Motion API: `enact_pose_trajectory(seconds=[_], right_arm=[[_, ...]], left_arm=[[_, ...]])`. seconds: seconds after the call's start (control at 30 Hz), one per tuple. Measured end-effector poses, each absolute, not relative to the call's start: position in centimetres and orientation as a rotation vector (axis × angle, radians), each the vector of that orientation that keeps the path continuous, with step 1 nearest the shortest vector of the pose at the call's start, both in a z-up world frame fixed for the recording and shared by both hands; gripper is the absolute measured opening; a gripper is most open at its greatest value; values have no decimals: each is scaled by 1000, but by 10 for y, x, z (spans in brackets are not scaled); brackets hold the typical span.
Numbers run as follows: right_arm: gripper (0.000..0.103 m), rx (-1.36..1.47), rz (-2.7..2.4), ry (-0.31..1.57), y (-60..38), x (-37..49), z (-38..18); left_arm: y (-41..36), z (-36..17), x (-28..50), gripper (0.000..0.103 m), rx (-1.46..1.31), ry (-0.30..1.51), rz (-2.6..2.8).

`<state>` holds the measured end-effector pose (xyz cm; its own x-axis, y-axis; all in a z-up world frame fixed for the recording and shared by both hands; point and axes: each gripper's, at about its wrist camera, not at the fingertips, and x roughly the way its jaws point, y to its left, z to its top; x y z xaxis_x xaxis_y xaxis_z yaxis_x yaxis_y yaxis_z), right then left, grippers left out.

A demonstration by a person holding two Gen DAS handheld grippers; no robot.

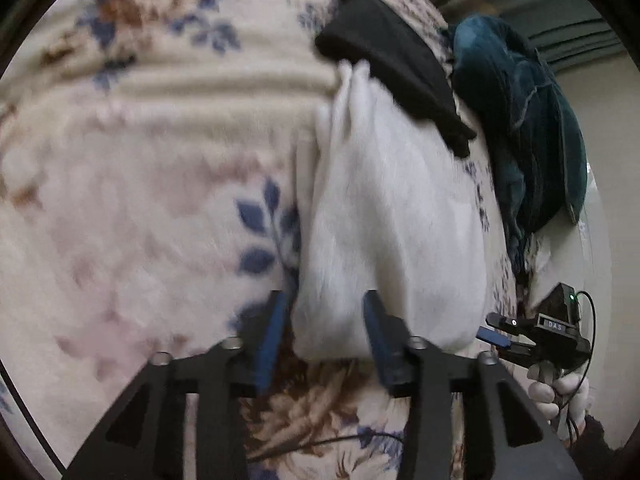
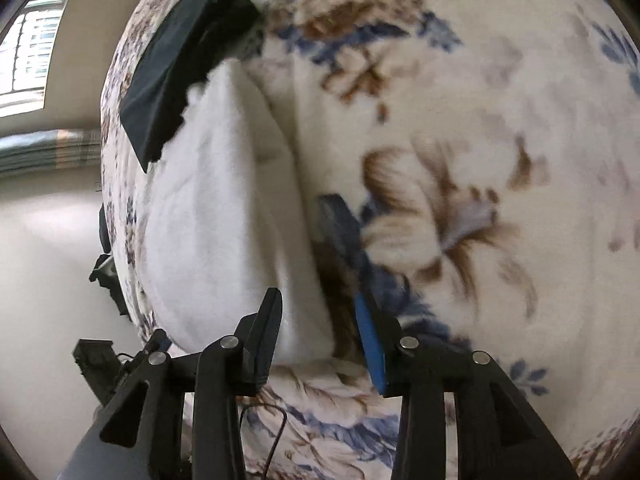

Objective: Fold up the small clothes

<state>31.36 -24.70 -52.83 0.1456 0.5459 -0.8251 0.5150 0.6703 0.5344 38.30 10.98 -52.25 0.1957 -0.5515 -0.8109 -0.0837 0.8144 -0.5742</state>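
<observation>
Left wrist view, left claw [image 1: 326, 312] parted, straddling white garment [image 1: 384, 216] edge.

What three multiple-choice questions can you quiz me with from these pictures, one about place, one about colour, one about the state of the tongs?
1. Where does the black garment lie?
A. across the far end of the white garment
B. on the floor
C. between the left tongs

2. What colour is the bundled cloth at the bed's edge?
A. red
B. teal
C. yellow

3. How do the right tongs stand?
A. clamped on the black garment
B. shut on nothing
C. open at the white garment's near end

Answers: 1 A, it overlaps the white garment's far end. 2 B, it shows dark teal. 3 C, a wide gap between the fingers.
</observation>
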Motion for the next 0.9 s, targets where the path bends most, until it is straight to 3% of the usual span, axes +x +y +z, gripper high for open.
enact_pose_trajectory(seconds=[0.1,0.2,0.23,0.27,0.3,0.43,0.5,0.57,0.6,0.63,0.67,0.77,0.8,0.9], right_arm=[[41,971,107,1542,-234,306,-542],[41,948,183,1579,-209,308,-552],[38,913,167,1578,-205,308,-552],[17,848,124,1570,-199,310,-552],[7,804,99,1584,-195,312,-552],[2,610,-2,1574,-200,323,-537],[0,589,-10,1579,-204,327,-536],[0,556,35,1585,-208,334,-533],[0,614,61,1586,-214,337,-532],[0,688,86,1582,-221,340,-532],[6,757,108,1572,-228,342,-531],[83,904,121,1507,-246,344,-535],[88,956,143,1487,-249,343,-540],[88,1111,257,1458,-252,351,-565]], left_arm=[[94,-533,376,39,-520,1374,-368],[80,-526,372,15,-430,1332,-352],[78,-523,371,13,-404,1324,-359],[77,-517,369,12,-373,1312,-368],[78,-511,368,11,-341,1305,-389],[85,-513,376,9,-86,1358,-422],[105,-516,387,9,-194,1397,-414],[130,-515,395,12,-448,1409,-426],[142,-515,395,28,-555,1396,-422],[154,-517,395,62,-693,1370,-418],[162,-520,394,77,-797,1344,-397],[166,-531,406,80,-931,1294,-390],[159,-537,416,80,-937,1287,-404],[127,-561,453,80,-959,1320,-515]])
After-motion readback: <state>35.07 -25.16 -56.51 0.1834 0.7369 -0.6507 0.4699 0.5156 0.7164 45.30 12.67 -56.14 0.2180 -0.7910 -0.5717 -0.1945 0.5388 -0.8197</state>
